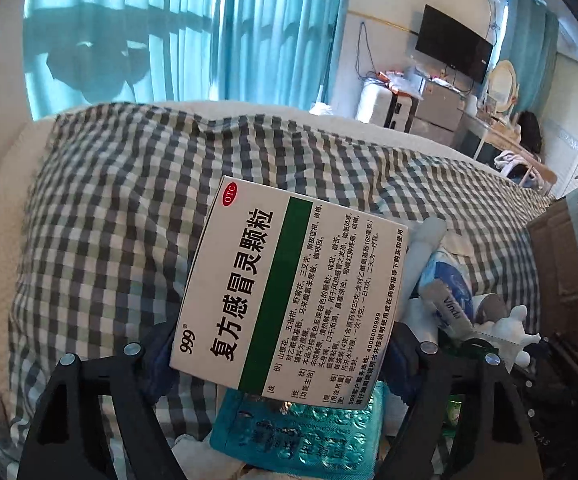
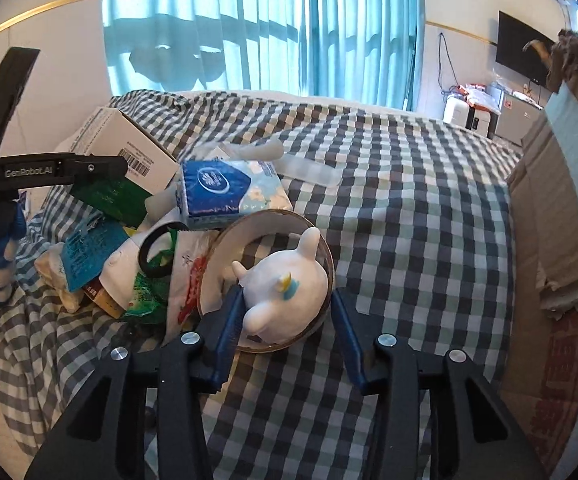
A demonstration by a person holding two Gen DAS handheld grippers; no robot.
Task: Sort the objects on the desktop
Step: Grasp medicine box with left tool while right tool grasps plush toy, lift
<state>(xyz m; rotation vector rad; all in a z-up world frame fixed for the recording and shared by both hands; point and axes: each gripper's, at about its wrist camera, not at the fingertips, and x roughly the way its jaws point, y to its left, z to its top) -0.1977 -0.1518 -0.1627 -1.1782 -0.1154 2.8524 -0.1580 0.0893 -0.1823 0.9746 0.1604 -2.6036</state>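
Note:
My left gripper (image 1: 277,350) is shut on a white and green medicine box (image 1: 289,292) and holds it above the checked cloth (image 1: 109,220). The same box (image 2: 125,148) and the left gripper's frame (image 2: 49,170) show at the left of the right wrist view. My right gripper (image 2: 285,320) is open, its fingers on either side of a white unicorn toy (image 2: 285,284) that lies in a round brown-rimmed lid (image 2: 225,248). The left finger touches the toy. A blue tissue pack (image 2: 225,192) lies just beyond the lid.
A teal blister pack (image 1: 301,436) lies under the held box. A pile of packets, a black ring (image 2: 157,254) and a white tube (image 2: 309,170) lie left of the lid. A cardboard box (image 2: 553,216) stands at the right. Open checked cloth (image 2: 409,220) lies between them.

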